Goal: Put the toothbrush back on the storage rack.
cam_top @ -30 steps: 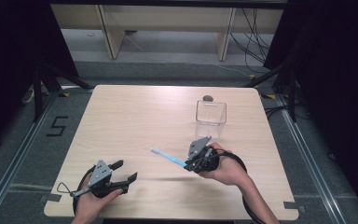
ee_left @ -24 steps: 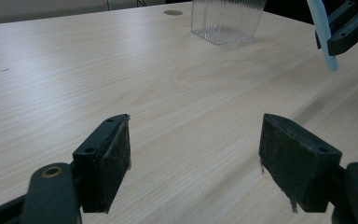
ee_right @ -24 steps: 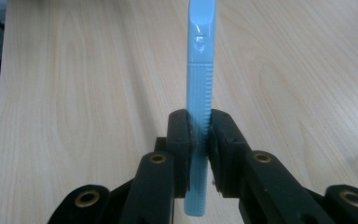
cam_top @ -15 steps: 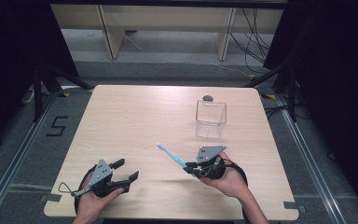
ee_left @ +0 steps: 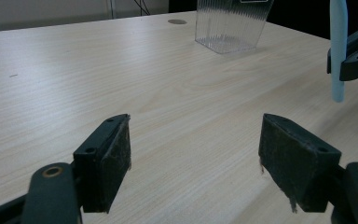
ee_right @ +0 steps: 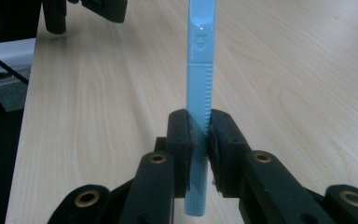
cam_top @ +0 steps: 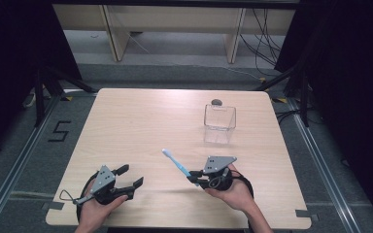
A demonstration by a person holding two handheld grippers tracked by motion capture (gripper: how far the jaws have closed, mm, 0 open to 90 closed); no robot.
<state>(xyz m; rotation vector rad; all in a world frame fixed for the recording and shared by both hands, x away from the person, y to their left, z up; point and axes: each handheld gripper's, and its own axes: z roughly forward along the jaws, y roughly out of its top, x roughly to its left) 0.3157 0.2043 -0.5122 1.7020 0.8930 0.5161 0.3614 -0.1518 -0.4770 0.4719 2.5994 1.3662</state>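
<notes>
A light blue toothbrush [cam_top: 176, 163] sticks out up and to the left from my right gripper [cam_top: 194, 178], which is shut on its handle near the table's front right. In the right gripper view the two pads [ee_right: 181, 135] squeeze the ribbed blue toothbrush handle [ee_right: 199, 79] from both sides. My left gripper [cam_top: 130, 176] rests at the front left with its jaws wide apart and nothing between them. In the left gripper view both pads [ee_left: 116, 149] frame bare wood, and the toothbrush [ee_left: 338, 46] shows at the far right edge.
A clear ribbed plastic container [cam_top: 219, 122] stands upright at the back right of the wooden table [cam_top: 141, 121], with a small dark round spot [cam_top: 216, 102] behind it. The container [ee_left: 230, 23] shows far ahead in the left gripper view.
My right hand has drawn back toward the front edge and sunk a little, carrying the toothbrush with it. The left gripper has stayed put.
</notes>
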